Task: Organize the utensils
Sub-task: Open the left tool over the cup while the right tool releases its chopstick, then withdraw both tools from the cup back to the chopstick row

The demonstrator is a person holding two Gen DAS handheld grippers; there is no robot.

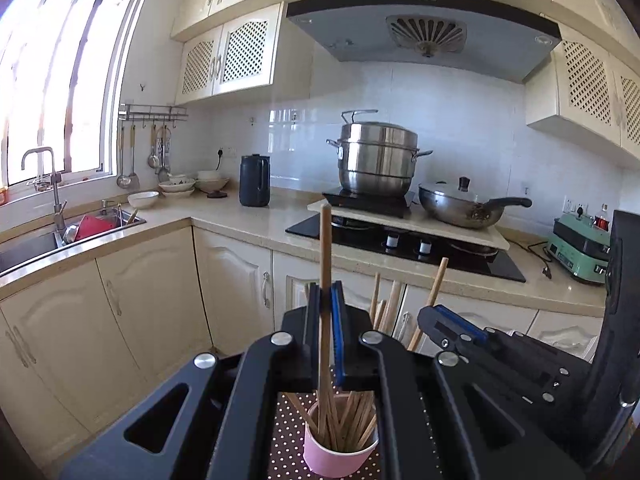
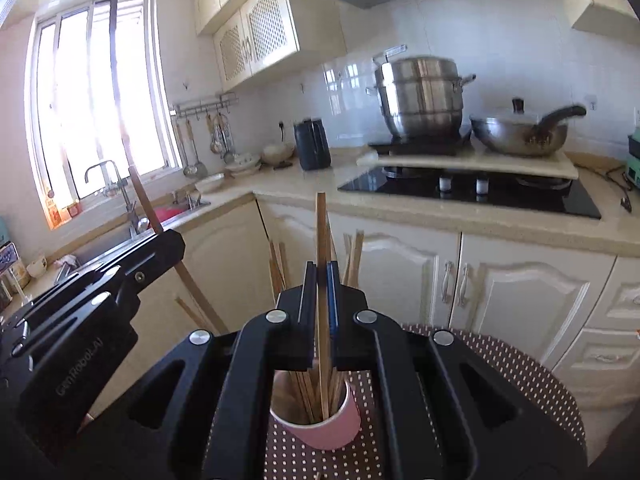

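Left tongs: my left gripper (image 1: 326, 292) is clenched on one wooden chopstick (image 1: 325, 248), which stands nearly upright between the jaws
Left chopstick's lower end: it drops inside the pink cup (image 1: 338, 456), in among the others
Right tongs: my right gripper (image 2: 320, 276) is clenched on a second chopstick (image 2: 321, 232), also upright, its lower end down in the same cup (image 2: 320, 428)
Seen from each other: in the left wrist view my right gripper (image 1: 452, 326) sits just right of the cup, its stick (image 1: 434, 286) leaning; in the right wrist view my left gripper (image 2: 166, 246) comes in from the left with its stick (image 2: 140, 196) slanting up across the window
Cup: upright on the brown dotted mat (image 2: 500, 360), directly under both pairs of jaws, packed with a loose bundle of chopsticks (image 1: 352, 420) that fan out above the rim
Behind: cream cabinets, a counter with a black hob (image 1: 404, 240), a steel steamer pot (image 1: 376, 156), a lidded wok (image 1: 460, 204) and a dark jug (image 1: 255, 180)
Far left: sink (image 1: 24, 244) and tap under the bright window
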